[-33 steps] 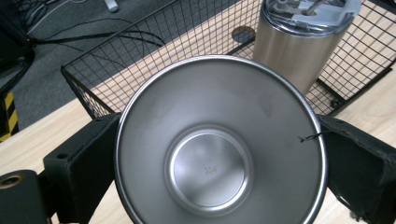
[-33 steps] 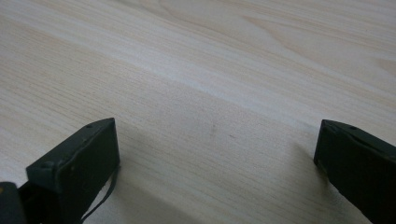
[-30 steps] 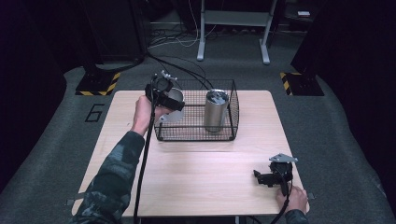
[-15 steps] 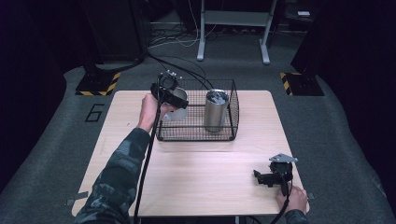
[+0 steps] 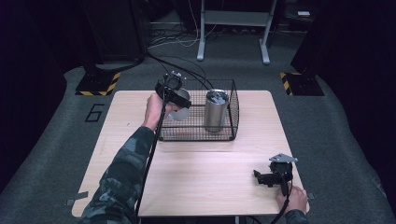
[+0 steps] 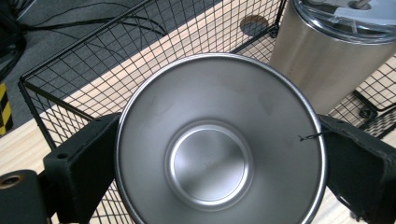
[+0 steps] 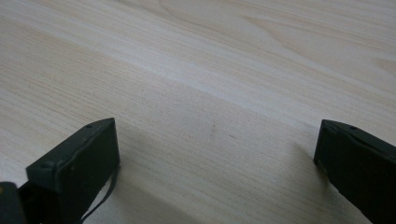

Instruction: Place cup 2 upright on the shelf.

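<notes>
Holding a steel cup by its rim, the left gripper has the cup tipped on its side, open mouth toward its own camera. Both black jaws press against the rim, left and right; grip looks firm.

Position: cup hangs over the left end of the wire basket, at or just above the top edge. Cannot tell if it touches the wire.

Change over the last second: left hand has drifted rightward, from outside the basket's left wall to over it. Cup now sits above the basket's open space rather than beside it.

Inside the basket, right half: a tall steel tumbler with a clear lid, upright. Near the cup but apart from it.

Judgement: cup is being brought in to join the tumbler; the carry seems nearly done, lowering and release remain. Free floor on the basket's left side looks enough. Risk: the rim catching the top wire on the way down.

Right gripper rests low on the table near the front right corner, jaws spread wide, nothing between them. No shift there.
</notes>
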{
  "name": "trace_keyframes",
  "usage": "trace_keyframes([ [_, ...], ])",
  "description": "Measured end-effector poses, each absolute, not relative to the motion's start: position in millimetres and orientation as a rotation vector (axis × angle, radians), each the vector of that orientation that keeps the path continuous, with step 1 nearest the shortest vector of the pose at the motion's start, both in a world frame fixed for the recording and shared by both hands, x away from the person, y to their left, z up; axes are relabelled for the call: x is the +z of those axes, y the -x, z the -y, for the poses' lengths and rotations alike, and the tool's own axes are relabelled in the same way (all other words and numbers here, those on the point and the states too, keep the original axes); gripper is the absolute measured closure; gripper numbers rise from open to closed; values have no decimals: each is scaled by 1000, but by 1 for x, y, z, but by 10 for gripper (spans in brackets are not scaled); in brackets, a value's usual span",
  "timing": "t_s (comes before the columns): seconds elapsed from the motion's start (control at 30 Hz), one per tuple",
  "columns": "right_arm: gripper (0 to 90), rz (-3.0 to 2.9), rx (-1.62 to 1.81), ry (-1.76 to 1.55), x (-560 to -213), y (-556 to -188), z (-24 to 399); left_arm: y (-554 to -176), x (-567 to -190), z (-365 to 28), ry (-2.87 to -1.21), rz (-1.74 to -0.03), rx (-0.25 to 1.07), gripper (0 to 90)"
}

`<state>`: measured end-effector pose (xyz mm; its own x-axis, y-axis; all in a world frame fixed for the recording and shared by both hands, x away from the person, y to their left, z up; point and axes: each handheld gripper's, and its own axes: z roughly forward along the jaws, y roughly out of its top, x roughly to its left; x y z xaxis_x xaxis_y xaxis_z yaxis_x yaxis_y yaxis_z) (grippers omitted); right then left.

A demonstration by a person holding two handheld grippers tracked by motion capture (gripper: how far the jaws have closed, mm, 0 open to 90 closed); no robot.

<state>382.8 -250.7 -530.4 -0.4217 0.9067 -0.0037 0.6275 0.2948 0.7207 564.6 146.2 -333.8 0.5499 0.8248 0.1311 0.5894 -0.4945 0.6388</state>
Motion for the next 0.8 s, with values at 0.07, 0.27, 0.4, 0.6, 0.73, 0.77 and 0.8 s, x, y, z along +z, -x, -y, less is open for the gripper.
trace_keyframes([
  [0.07,0,-2156,915,-1373,-530,-383,251,-566,-336,-145,-2245,-1146,579,60],
  [0.27,0,-2156,915,-1372,-530,-383,251,-573,-343,-142,-2251,-1163,578,60],
  [0.4,0,-2156,915,-1372,-530,-383,251,-578,-349,-140,-2238,-1171,571,60],
  [0.6,0,-2156,915,-1372,-530,-383,251,-585,-357,-137,-2223,-1188,542,60],
  [0.73,0,-2156,915,-1373,-530,-383,251,-589,-362,-135,-2225,-1196,538,60],
  [0.77,0,-2156,915,-1372,-530,-383,251,-589,-363,-134,-2226,-1198,539,60],
  [0.8,0,-2156,915,-1372,-530,-383,251,-590,-364,-133,-2231,-1198,534,60],
])
